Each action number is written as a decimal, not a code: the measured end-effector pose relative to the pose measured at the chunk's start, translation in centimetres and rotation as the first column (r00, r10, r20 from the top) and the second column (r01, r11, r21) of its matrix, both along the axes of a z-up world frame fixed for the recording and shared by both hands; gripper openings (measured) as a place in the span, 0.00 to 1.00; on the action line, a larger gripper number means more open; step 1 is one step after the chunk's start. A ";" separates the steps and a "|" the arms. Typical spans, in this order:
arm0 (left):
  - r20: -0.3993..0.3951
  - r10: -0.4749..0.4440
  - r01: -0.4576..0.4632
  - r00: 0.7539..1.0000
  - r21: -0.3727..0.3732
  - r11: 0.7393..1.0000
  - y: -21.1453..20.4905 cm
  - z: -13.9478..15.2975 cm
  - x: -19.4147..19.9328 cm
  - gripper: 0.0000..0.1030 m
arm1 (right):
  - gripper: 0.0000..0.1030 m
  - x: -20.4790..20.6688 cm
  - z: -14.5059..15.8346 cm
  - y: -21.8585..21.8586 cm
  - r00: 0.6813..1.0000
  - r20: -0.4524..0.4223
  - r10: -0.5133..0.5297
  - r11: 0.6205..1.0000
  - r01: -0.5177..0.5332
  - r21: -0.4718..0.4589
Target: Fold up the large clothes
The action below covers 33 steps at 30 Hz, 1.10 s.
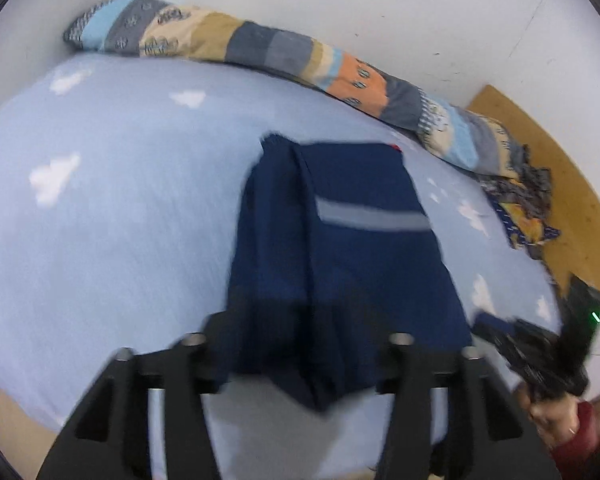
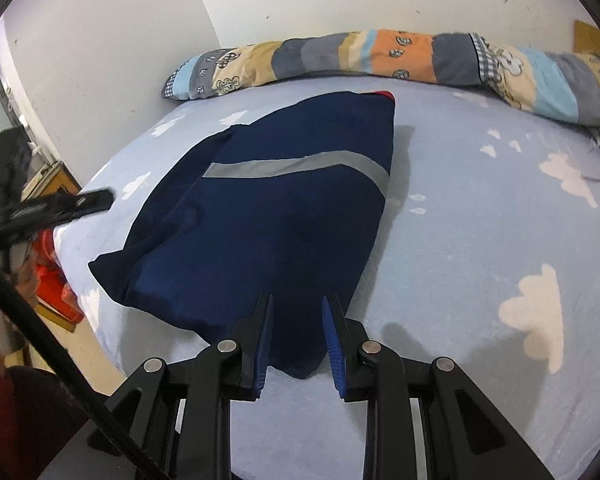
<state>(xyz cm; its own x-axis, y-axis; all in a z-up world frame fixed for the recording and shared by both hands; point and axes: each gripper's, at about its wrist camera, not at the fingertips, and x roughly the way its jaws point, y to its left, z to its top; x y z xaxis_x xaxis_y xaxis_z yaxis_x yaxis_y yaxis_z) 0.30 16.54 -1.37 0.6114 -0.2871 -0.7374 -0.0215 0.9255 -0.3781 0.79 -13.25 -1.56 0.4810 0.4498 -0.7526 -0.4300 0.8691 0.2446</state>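
Left wrist view, blurred: navy garment (image 1: 340,240), folded into a tapering oblong with one grey reflective stripe, flat on a pale blue cloud-print bedsheet (image 1: 120,200). Left gripper (image 1: 300,340) over its near hem, black jaws standing wide apart, apparently clear of the cloth. Long patchwork bolster (image 1: 260,48) along the white wall.

Right wrist view: same garment (image 2: 268,200), soft matte weave, near corner hanging between the ribbed blue pads (image 2: 334,332) of the right gripper (image 2: 298,334); jaws parted, pads not pressing. Left gripper (image 2: 80,204) visible edge-on at left.
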 end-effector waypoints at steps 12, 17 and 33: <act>-0.120 -0.102 0.095 0.988 -0.064 0.993 -4.4 -4.9 -2.7 0.57 | 0.27 0.6 -0.2 -0.2 1.000 -0.023 -0.013 0.999 0.014 0.036; -0.103 -0.019 0.005 0.995 -0.129 0.992 -3.0 -5.8 -0.9 0.21 | 0.29 0.6 -0.2 -0.3 0.999 -0.025 -0.022 0.999 0.023 0.044; -0.092 0.124 -0.116 0.988 0.091 0.989 -1.3 -6.2 -1.6 0.08 | 0.33 0.7 -0.9 2.1 0.996 0.036 0.077 0.996 -0.078 0.036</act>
